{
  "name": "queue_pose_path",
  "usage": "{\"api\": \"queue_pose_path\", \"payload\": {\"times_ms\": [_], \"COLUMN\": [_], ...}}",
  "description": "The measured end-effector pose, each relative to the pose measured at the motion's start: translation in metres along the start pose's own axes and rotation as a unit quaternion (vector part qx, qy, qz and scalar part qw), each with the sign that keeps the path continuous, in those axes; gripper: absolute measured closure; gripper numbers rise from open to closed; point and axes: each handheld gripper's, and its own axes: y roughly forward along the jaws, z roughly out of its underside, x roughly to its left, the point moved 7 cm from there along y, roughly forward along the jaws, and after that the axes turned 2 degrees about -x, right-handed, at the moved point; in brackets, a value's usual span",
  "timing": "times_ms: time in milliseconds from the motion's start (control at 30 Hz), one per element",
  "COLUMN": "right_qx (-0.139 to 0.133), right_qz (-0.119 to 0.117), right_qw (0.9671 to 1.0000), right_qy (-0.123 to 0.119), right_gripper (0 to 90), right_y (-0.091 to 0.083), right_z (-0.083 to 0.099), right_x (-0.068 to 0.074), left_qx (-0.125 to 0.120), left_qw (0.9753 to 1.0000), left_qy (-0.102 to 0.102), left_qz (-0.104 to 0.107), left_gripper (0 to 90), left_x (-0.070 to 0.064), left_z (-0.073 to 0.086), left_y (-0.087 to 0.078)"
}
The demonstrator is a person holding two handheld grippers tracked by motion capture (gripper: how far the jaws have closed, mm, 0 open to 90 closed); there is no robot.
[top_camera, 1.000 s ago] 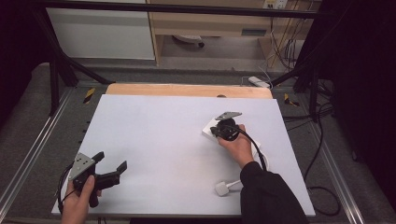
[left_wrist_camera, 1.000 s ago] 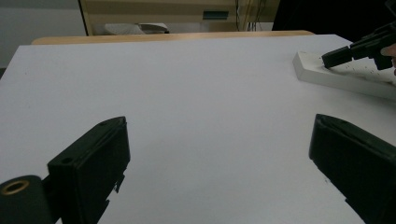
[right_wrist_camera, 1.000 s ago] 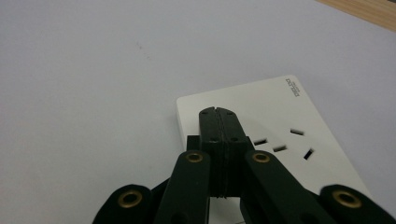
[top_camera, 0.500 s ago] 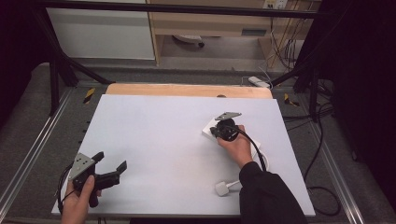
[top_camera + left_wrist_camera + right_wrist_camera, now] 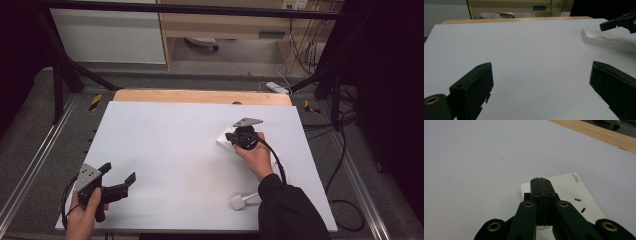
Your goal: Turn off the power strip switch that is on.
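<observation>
White power strip (image 5: 224,140) lying flat on the white surface (image 5: 170,145), toward its far right part. Right hand-held gripper (image 5: 540,182) closed with jaws pressed together, nothing between them, tips over the strip's near end. Left hand-held gripper (image 5: 118,176) wide open, empty, well apart from the strip. White plug (image 5: 238,202) near the strip's side of the surface.
</observation>
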Motion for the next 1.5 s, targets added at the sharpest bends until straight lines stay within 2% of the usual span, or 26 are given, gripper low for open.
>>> {"api": "queue_pose_path", "payload": {"times_ms": [167, 467, 667, 967, 1267, 1400, 1500], "right_qx": [-0.020, -0.035, -0.053, -0.064, -0.080, -0.082, -0.083], "right_qz": [0.001, 0.002, -0.001, 0.000, 0.001, 0.006, 0.007], "right_qw": [0.9998, 0.9993, 0.9984, 0.9976, 0.9959, 0.9954, 0.9948], "right_qy": [0.006, 0.009, 0.022, 0.027, 0.041, 0.049, 0.059], "right_gripper": [90.0, 90.0, 90.0, 89.3, 75.8, 64.4, 51.5], "right_y": [-0.010, -0.021, -0.031, -0.043, -0.055, -0.060, -0.064], "right_z": [-0.008, -0.014, -0.020, -0.024, -0.029, -0.030, -0.031], "right_x": [-0.003, -0.006, -0.009, -0.011, -0.015, -0.018, -0.020], "left_qx": [0.000, 0.001, 0.003, 0.004, 0.004, 0.004, 0.005], "left_qw": [1.0000, 1.0000, 1.0000, 1.0000, 1.0000, 1.0000, 1.0000], "left_qy": [0.000, 0.000, 0.003, 0.003, 0.001, 0.001, 0.002], "left_qz": [0.000, 0.000, -0.001, -0.002, -0.002, -0.002, -0.002], "left_gripper": [5.4, 5.4, 5.4, 5.4, 5.4, 5.4, 5.4], "left_x": [0.000, 0.000, 0.000, 0.000, 0.000, 0.000, 0.000], "left_z": [0.000, 0.000, 0.000, 0.001, 0.001, 0.001, 0.001], "left_y": [0.000, 0.000, 0.000, 0.000, 0.000, 0.000, 0.000]}}
